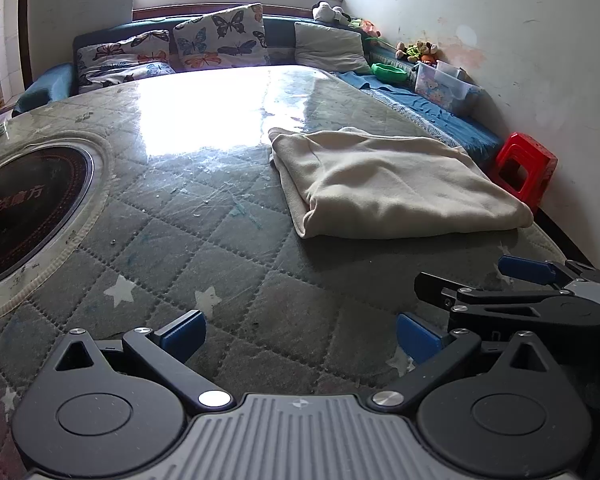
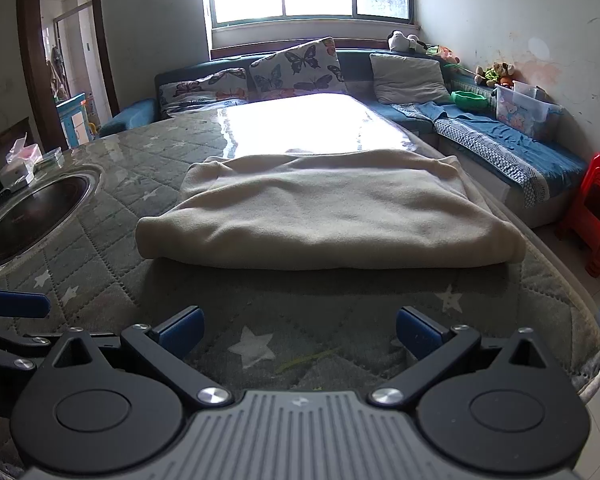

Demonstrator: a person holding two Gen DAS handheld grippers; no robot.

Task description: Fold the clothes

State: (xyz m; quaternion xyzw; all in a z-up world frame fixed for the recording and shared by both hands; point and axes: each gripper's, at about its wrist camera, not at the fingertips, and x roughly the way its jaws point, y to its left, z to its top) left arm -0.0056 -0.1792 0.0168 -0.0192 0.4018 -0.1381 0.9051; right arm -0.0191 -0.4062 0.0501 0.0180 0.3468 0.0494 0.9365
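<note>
right gripper (image 2: 300, 334) sits nearest the lens, blue pads spread wide apart, nothing btwn them, hovering over the near edge of the table (image 2: 340, 300). left gripper (image 1: 300, 338) likewise gaping and empty; in its view the right one shows at the lower right, just beside it.

cream cloth (image 2: 320, 216) lies straight ahead of the right gripper, already folded into a thick rectangle, rounded fold edge facing near, long axis running left-right in that view. from the left gripper it's ahead and off to the right (image 1: 384, 184), so right arm is the nearer one w/ a square line onto the fold; left would have to cross over.

surface: quilted grey-green cover w/ white stars under a glossy scuffed clear sheet, strong window glare at the far end. round dark hotplate (image 1: 24, 208) set in on the left, well apart from the cloth.

room: corner sofa w/ butterfly cushions (image 2: 296, 66) far side, red stool (image 2: 598, 216) at right, window behind.
</note>
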